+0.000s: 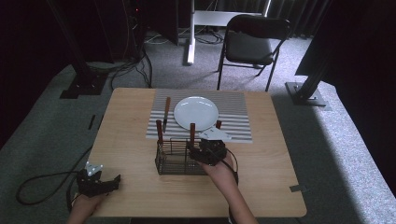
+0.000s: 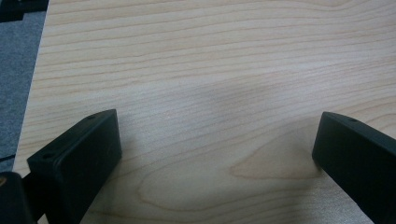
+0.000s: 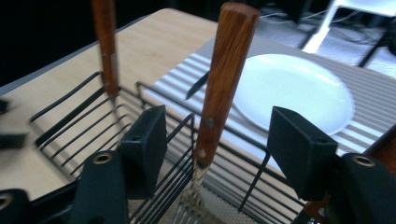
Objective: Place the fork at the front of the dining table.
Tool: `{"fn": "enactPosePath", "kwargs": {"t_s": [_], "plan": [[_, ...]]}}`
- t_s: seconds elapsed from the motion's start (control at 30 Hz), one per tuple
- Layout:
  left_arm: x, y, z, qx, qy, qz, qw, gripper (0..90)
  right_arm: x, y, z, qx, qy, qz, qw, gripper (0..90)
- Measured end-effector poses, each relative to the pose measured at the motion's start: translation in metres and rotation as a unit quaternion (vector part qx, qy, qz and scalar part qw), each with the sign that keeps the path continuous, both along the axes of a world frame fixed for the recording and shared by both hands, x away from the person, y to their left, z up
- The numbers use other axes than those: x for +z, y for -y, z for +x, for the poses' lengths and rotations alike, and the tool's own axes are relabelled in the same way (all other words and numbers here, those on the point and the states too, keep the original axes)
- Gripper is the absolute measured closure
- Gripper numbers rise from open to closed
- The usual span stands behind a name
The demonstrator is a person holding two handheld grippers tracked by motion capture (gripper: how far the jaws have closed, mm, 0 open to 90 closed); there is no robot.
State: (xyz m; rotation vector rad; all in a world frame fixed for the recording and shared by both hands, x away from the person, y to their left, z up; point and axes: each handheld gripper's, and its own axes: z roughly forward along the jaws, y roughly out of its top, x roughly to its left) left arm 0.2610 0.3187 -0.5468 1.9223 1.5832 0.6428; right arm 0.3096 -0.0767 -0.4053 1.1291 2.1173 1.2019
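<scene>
The table [image 2: 210,70] is pale wood with a smooth, matt grain. On it, the basket [image 3: 93,126] is thin black wire. The fork [image 3: 219,88] standing in the basket has a glossy reddish wooden handle with metal rivets and metal tines. Behind the basket, the white plate [image 3: 299,88] looks smooth and slightly glossy on a ribbed striped placemat [image 1: 233,116].

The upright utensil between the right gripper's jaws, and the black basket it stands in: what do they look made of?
The brown-handled fork has what looks like a varnished wooden handle: reddish grain, slight sheen, two metal rivets. Its tines look like bare steel, though blurred. The black wire basket seems to be thin metal rod with a matte black coating. The right gripper straddles the handle, jaws apart.
</scene>
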Motion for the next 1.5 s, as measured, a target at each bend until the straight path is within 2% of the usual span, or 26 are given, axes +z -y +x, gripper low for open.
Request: {"fn": "enactPosePath", "kwargs": {"t_s": [0.03, 0.17, 0.3, 0.43, 0.6, 0.67, 0.73, 0.87, 1.0, 1.1, 1.13, 1.23, 1.3, 1.5], "plan": [[0.000, 0.000, 0.000, 0.000, 0.000, 0.000, 1.0000, 1.1, -0.001, -0.004, 0.000, -0.015, 0.008, -0.004, 0.9998, 39.3], [0.000, 0.000, 0.000, 0.000, 0.000, 0.000, 1.0000, 1.1, -0.005, -0.014, -0.002, -0.052, 0.016, 0.003, 0.9985, 43.7], [0.000, 0.000, 0.000, 0.001, 0.000, 0.000, 1.0000, 1.1, -0.010, -0.024, -0.004, -0.088, 0.026, 0.006, 0.9958, 46.9], [0.000, 0.000, 0.000, 0.000, 0.000, 0.000, 1.0000, 1.1, -0.014, -0.029, -0.006, -0.103, 0.026, 0.018, 0.9942, 54.5], [0.000, 0.000, 0.000, 0.000, -0.001, 0.000, 1.0000, 1.1, -0.018, -0.037, -0.008, -0.108, 0.038, 0.006, 0.9934, 61.0], [0.000, 0.000, 0.000, 0.000, -0.001, 0.000, 1.0000, 1.1, -0.019, -0.038, -0.008, -0.111, 0.041, 0.010, 0.9930, 65.7], [0.000, 0.000, 0.000, 0.001, 0.000, -0.001, 1.0000, 1.1, -0.019, -0.040, -0.008, -0.125, 0.048, 0.013, 0.9909, 74.0], [0.000, 0.000, 0.000, 0.001, 0.000, -0.001, 1.0000, 1.1, -0.024, -0.040, -0.010, -0.140, 0.054, 0.036, 0.9880, 75.4], [0.000, 0.000, 0.000, 0.001, -0.001, -0.001, 1.0000, 1.1, -0.026, -0.041, -0.014, -0.165, 0.061, 0.051, 0.9830, 75.9], [0.000, 0.000, 0.000, 0.000, -0.001, -0.001, 1.0000, 1.1, -0.024, -0.040, -0.021, -0.180, 0.079, 0.061, 0.9786, 76.0], [0.000, 0.000, 0.000, 0.000, -0.001, -0.001, 1.0000, 1.1, -0.024, -0.039, -0.022, -0.180, 0.081, 0.063, 0.9782, 76.0], [0.000, 0.000, 0.000, 0.000, -0.001, -0.001, 1.0000, 1.1, -0.022, -0.039, -0.024, -0.177, 0.088, 0.046, 0.9792, 76.0], [0.000, 0.000, 0.000, 0.000, -0.001, -0.001, 1.0000, 1.1, -0.020, -0.036, -0.024, -0.177, 0.087, 0.046, 0.9792, 76.0], [0.000, 0.000, 0.000, 0.001, 0.000, -0.001, 1.0000, 1.1, -0.010, -0.026, -0.028, -0.188, 0.106, 0.039, 0.9757, 76.0]]}}
